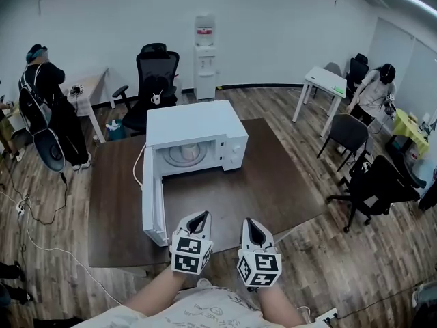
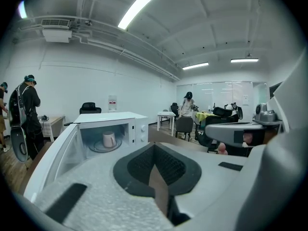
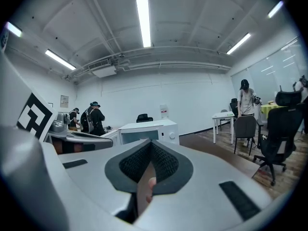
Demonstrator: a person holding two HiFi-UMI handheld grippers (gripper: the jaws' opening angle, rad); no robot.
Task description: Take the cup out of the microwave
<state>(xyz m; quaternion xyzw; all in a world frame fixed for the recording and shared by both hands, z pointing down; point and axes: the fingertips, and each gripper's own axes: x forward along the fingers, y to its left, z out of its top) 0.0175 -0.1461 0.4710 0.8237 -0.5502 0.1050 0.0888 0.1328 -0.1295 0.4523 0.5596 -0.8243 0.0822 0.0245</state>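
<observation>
Step in hand: approach to the cup (image 2: 109,139), which stands inside the microwave (image 1: 194,139) near the worktop's (image 1: 273,183) far edge, door (image 1: 151,197) open. The left hand-held gripper (image 1: 198,219) and right hand-held gripper (image 1: 251,224) sit at the near edge, jaws together, empty (part one before reaching in). Wood floor (image 1: 287,108), open office.

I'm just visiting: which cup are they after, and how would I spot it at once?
Find the dark brown table in the middle of the room, then the white microwave on it, with its door swung wide open. Inside, a small pale cup stands upright on the round turntable plate. It is the only thing in the oven.
</observation>
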